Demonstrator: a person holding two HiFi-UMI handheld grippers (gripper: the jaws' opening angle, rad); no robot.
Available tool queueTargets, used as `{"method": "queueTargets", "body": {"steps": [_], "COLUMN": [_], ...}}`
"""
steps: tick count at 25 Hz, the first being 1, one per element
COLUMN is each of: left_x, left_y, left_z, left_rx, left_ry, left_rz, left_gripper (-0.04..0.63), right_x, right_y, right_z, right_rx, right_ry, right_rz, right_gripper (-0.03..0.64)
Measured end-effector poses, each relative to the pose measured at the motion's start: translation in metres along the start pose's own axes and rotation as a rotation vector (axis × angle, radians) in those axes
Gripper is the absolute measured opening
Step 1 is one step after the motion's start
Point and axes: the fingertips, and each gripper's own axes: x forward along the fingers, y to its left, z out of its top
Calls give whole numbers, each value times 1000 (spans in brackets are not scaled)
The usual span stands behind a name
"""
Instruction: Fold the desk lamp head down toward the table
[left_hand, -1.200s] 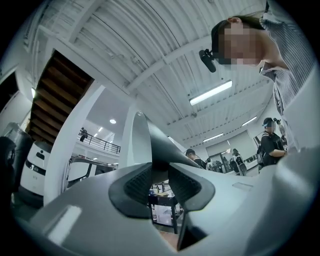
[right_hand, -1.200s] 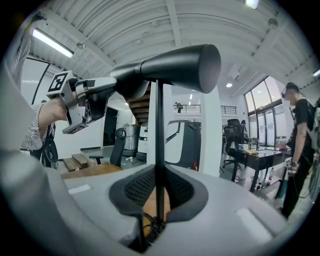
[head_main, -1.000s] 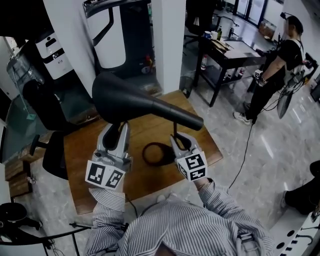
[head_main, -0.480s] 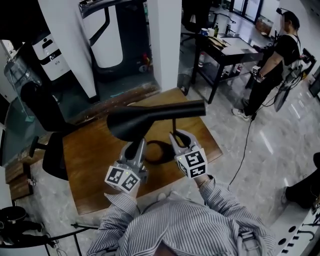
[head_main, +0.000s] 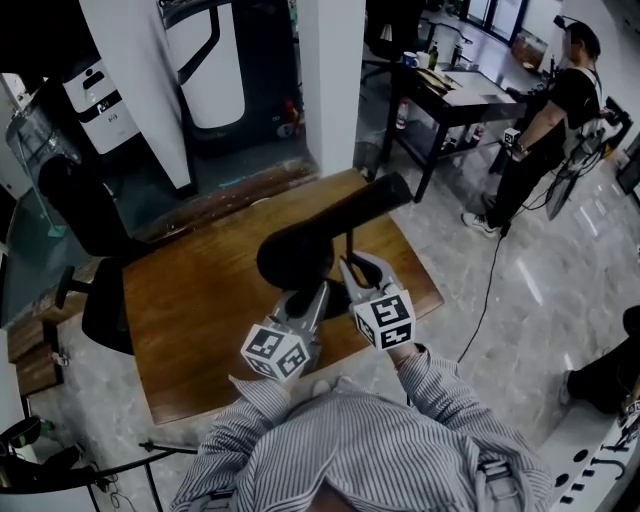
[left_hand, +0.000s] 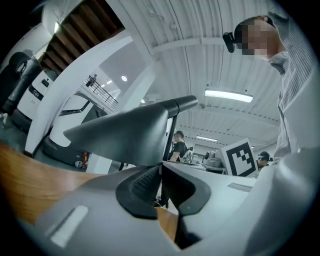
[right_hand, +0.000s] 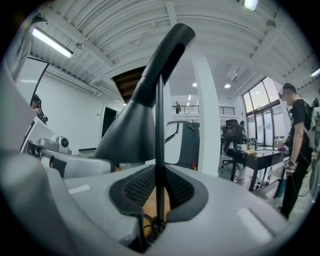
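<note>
While its stem (right_hand: 159, 125) is thin, the lamp head (head_main: 297, 255) is conical.

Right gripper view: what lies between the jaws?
The desk lamp's thin black stem runs straight up between the jaws of the right gripper, which close on it. Nothing else sits there. The right gripper view shows this directly.

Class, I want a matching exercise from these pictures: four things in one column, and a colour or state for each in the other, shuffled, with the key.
1 lamp head
2 left gripper
3 right gripper
4 table

A brown wood
B fingers on the thin lamp stem
C black, cone-shaped
D fingers on the lamp head's rim

Pairs: 1-C, 2-D, 3-B, 4-A
</note>
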Motion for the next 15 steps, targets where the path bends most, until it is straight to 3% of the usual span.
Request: {"method": "queueTargets", "body": {"steps": [6,10,15], "left_x": [2,-1,-8], "left_y": [-1,-3,-14], "left_z": [-2,-5,-13], "left_rx": [27,43,26], "left_ry": [33,51,78], "left_rz": [7,40,68], "left_gripper": [20,18,18], "right_x": [-1,-21,-48], "right_y": [0,2,12], "right_z": [2,17,10], "right_rx": [-6,-43,21], "right_ry": [-8,-68,-46], "right_rz": [2,-20,-11], "right_gripper": [55,55,55]}}
